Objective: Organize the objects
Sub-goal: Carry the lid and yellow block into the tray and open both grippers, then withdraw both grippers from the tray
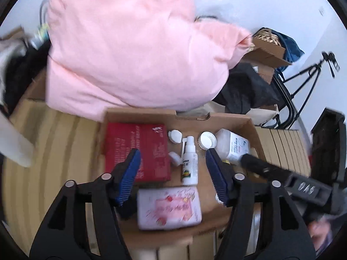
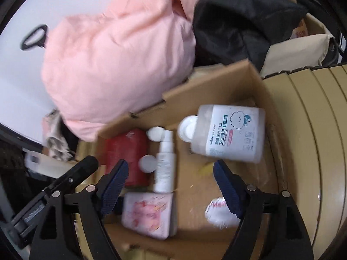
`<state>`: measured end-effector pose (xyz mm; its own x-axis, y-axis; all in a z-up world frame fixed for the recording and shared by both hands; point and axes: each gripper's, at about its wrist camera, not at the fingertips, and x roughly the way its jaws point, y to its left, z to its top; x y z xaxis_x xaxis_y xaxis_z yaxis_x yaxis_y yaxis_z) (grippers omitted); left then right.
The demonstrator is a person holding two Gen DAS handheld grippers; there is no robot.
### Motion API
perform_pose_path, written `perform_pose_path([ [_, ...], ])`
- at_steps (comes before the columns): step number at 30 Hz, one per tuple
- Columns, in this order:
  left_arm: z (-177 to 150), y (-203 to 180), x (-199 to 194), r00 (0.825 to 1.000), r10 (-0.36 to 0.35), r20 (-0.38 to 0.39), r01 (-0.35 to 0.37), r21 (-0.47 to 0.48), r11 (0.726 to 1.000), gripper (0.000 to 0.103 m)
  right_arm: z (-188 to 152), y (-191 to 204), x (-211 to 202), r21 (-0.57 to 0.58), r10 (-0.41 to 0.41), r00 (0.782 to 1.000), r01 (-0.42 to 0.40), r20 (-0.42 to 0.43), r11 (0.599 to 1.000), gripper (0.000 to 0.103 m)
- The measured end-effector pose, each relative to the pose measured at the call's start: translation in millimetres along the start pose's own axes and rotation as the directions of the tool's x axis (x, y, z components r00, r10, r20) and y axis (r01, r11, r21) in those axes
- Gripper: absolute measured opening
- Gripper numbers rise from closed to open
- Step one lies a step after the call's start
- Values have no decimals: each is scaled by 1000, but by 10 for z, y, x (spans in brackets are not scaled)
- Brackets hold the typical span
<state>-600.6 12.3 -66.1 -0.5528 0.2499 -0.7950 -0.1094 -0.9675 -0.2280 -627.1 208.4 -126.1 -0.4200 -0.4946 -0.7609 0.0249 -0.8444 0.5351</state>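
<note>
An open cardboard box (image 1: 216, 212) (image 2: 238, 82) holds a red box (image 1: 138, 151) (image 2: 123, 151), a white spray bottle (image 1: 189, 164) (image 2: 164, 164), a pink-printed white tin (image 1: 169, 208) (image 2: 147, 214), a clear cotton-bud jar (image 1: 233, 147) (image 2: 229, 132) lying on its side and small white caps (image 1: 174, 135). My left gripper (image 1: 171, 158) is open and empty above the box. My right gripper (image 2: 171, 171) is open and empty above the box; a white round item (image 2: 219, 214) lies by its right finger.
A big pink bundle of cloth (image 1: 130, 47) (image 2: 117, 65) lies behind the box, with black cloth (image 1: 247, 88) (image 2: 245, 21) and more cardboard boxes (image 1: 266, 52) to its right. The box stands on a slatted tan surface (image 1: 54, 151) (image 2: 314, 130). A tripod (image 1: 312, 73) stands far right.
</note>
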Motion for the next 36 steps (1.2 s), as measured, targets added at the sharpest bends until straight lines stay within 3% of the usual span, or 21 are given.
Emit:
perform_pose_path([
  [4,-279,-204,-729,995,82,54,-90,146,985,66,-246,186,-727,-128,-22,999,26,39,991,84],
  [7,-781,-349,-1338,983,129,131,-158,244,957,76,-537,179,-1394,-222,-35,994,57,102,973,84],
  [10,-1276,-388,-1744,985,111,134,-143,260,955,77,-849,177,-1885,-281,-80,988,116,134,953,84],
  [14,-2017,-328,-2147,988,61,145,-92,215,972,83,-1783,125,-2341,-380,-145,973,205,179,902,84],
  [16,-2333,-361,-2255,983,45,178,-84,219,972,86,-2179,124,-2463,-408,-165,958,252,236,878,84],
  [18,-2664,-404,-2346,976,33,216,-78,204,976,92,-2646,133,-2612,-389,-213,906,357,367,849,84],
  [19,-2740,-426,-2364,974,27,223,-72,195,978,92,-2832,134,-2641,-382,-215,885,383,414,841,84],
  [20,-2848,-445,-2359,973,6,229,-48,179,983,92,-3000,118,-2587,-388,-210,883,384,420,838,84],
  [21,-2896,-466,-2335,975,-7,222,-33,176,984,92,-3132,93,-2419,-433,-211,915,353,343,829,84],
  [22,-2920,-499,-2292,978,-13,209,-25,179,983,92,-3204,69,-2290,-460,-219,934,333,283,823,83],
  [24,-2936,-569,-2205,982,0,188,-36,190,981,92,-3326,13,-2076,-464,-255,934,346,249,816,81],
  [27,-2977,-653,-2029,987,12,159,-44,201,979,92,-3342,-6,-2070,-453,-217,941,317,259,833,80],
  [29,-3016,-713,-1896,987,-43,153,8,223,975,92,-3315,-45,-2109,-433,-212,936,320,281,842,80],
  [31,-2981,-797,-1718,983,-54,177,6,261,965,92,-3293,-107,-2154,-412,-194,939,303,285,859,80],
  [34,-2804,-1059,-1243,986,45,160,-107,405,908,91,-3151,-240,-2133,-382,-202,939,302,279,873,80],
  [36,-2670,-1230,-916,987,31,159,-108,500,859,91,-3042,-330,-2118,-365,-217,933,315,286,876,80],
])
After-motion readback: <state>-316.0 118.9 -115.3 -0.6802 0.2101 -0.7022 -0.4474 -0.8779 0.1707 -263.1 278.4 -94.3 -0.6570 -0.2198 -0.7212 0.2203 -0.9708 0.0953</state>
